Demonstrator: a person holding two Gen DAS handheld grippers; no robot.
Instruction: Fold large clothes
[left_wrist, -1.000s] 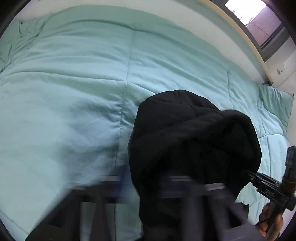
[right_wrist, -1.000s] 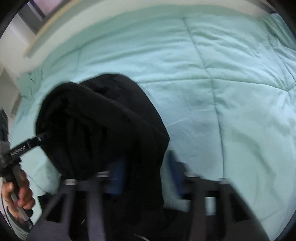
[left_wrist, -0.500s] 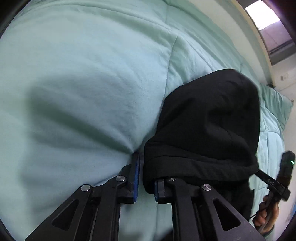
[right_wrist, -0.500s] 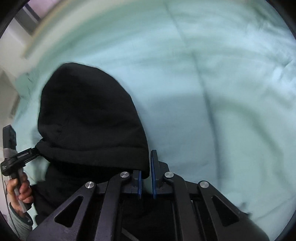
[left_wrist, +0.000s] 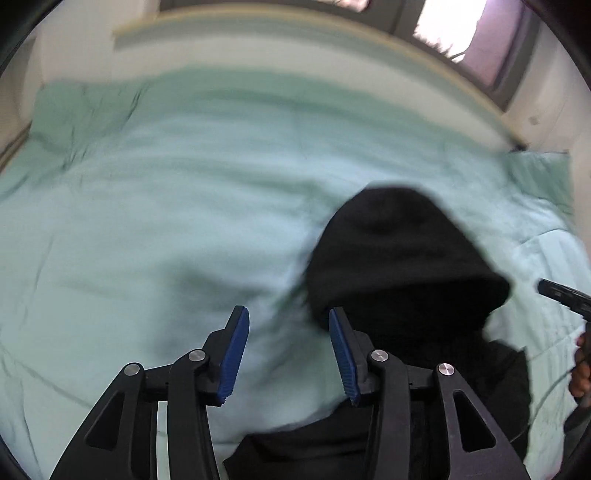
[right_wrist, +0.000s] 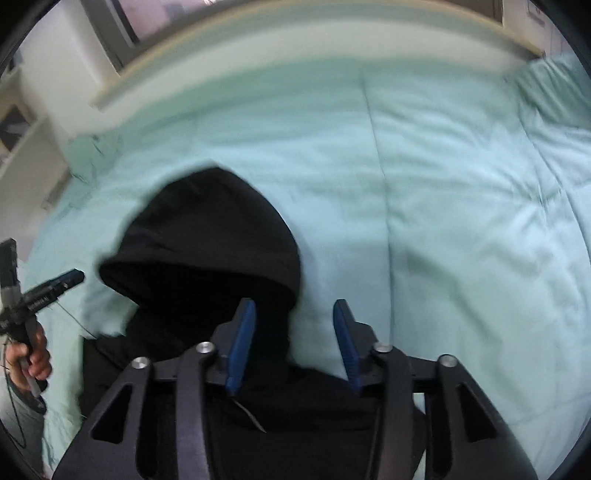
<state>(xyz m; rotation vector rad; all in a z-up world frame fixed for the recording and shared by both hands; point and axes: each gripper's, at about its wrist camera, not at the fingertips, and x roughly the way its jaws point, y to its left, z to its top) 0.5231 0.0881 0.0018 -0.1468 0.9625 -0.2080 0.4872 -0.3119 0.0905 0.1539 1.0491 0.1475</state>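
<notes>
A black hoodie (left_wrist: 402, 266) lies on a mint green quilt (left_wrist: 166, 221), hood pointing away from me. It also shows in the right wrist view (right_wrist: 207, 243). My left gripper (left_wrist: 288, 350) is open and empty, raised just left of the hood's lower edge. My right gripper (right_wrist: 293, 343) is open and empty, just right of the hood's lower edge, above the hoodie's body. The other gripper's tip shows at the right edge of the left wrist view (left_wrist: 565, 299) and at the left edge of the right wrist view (right_wrist: 44, 295).
The quilt (right_wrist: 461, 203) covers a bed with a pale far edge (right_wrist: 295, 40). A window (left_wrist: 469, 33) and white wall lie beyond. A crumpled quilt corner (left_wrist: 74, 110) sits at the far left.
Both grippers have let go of the hood's edge and opened. They have pulled back and up, and the hood now lies flat on the quilt.
</notes>
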